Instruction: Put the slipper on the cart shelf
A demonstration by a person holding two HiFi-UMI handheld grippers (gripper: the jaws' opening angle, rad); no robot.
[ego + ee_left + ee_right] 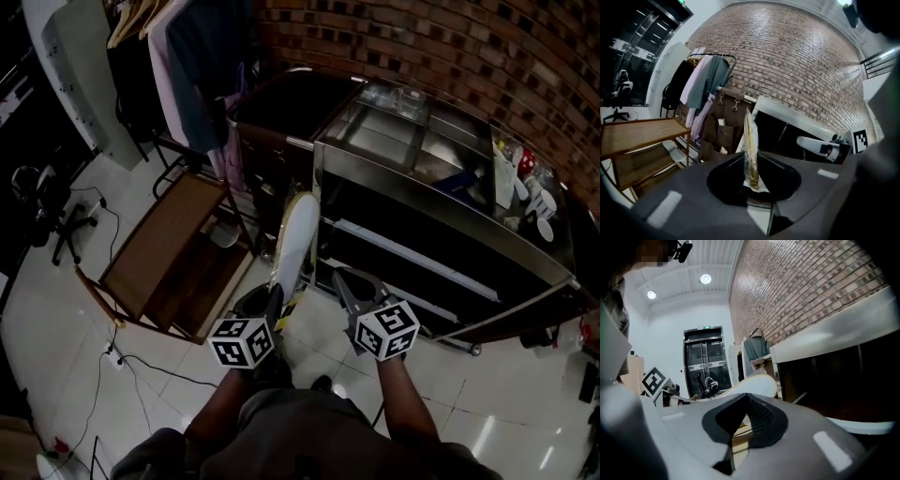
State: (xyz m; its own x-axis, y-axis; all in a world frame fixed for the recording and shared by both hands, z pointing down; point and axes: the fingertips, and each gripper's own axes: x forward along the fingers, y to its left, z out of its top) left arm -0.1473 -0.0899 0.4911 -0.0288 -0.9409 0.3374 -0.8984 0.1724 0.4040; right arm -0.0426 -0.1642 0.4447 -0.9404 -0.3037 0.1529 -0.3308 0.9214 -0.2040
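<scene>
A white slipper [296, 234] in clear wrap stands on end, its heel end pinched in my left gripper [277, 298], which is shut on it. In the left gripper view the slipper [750, 133] rises edge-on from between the jaws of the left gripper [751, 171]. My right gripper [349, 281] is held just right of it, apart from the slipper, tips together on nothing. The right gripper [747, 399] looks past the slipper's sole [757, 386]. Straight ahead is the steel cart [323, 159], with a dark lower shelf [412, 258] facing me.
A low wooden rack [169, 244] sits to the left on the white tile floor, with a pale slipper [675, 151] on its lower level. Clothes on a rail [192, 66] hang behind it. Bottles and cups [530, 192] crowd the cart's right end. Cables [141, 366] trail on the floor.
</scene>
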